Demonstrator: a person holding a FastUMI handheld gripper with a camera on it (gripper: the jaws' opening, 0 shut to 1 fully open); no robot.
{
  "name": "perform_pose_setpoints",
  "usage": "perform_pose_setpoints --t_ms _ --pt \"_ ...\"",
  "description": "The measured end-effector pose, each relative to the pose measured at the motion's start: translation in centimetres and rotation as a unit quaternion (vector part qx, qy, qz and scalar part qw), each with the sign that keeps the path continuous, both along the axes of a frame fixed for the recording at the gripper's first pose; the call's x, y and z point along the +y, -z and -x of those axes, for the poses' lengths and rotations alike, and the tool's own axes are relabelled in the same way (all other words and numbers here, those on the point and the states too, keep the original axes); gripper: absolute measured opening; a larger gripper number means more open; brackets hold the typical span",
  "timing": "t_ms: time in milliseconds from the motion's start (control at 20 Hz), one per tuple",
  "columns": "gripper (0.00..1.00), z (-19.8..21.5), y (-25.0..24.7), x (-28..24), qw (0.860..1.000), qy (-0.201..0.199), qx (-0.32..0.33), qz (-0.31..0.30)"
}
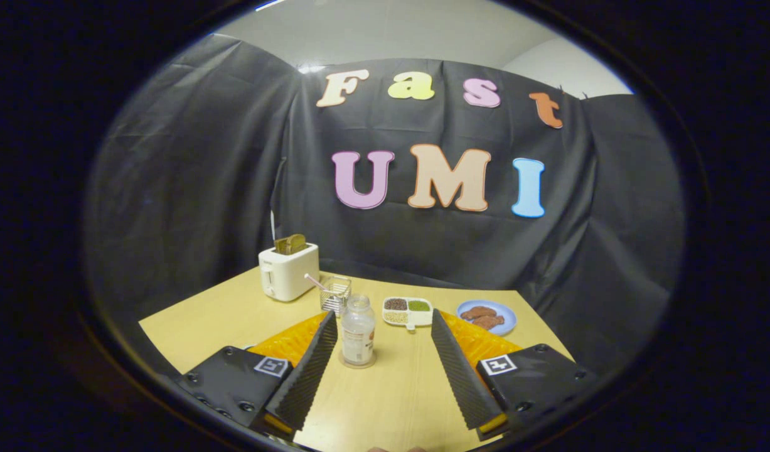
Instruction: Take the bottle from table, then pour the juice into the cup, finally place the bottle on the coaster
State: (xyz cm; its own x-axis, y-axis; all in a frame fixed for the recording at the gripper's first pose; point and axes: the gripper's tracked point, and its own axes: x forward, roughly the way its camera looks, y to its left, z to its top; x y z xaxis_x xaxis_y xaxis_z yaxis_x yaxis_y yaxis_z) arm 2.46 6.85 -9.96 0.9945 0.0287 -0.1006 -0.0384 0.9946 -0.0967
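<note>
Hand-held gripper (pixel 385 326) gapes; cylindrical clear bottle (pixel 358 331) on round coaster (pixel 358 361)

One bottle (pixel 358 329), one coaster (pixel 358 363), one toaster (pixel 288 271), one basket (pixel 336 292) — all single. One tray (pixel 408 312) — three compartments. One plate (pixel 486 316), two pieces of food.

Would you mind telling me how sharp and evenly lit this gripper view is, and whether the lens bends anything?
Gripper view: fisheye bends the table edge; light is dim and even, brighter on the far wall; the bottle on its coaster is fairly sharp; the hand-held gripper is open.
</note>
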Motion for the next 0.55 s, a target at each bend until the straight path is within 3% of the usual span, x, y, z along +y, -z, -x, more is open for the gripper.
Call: perform_pose_setpoints --t_ms 550 --pt "0.94 2.8 -4.6 -2.1 0.999 0.039 -0.026 -0.006"
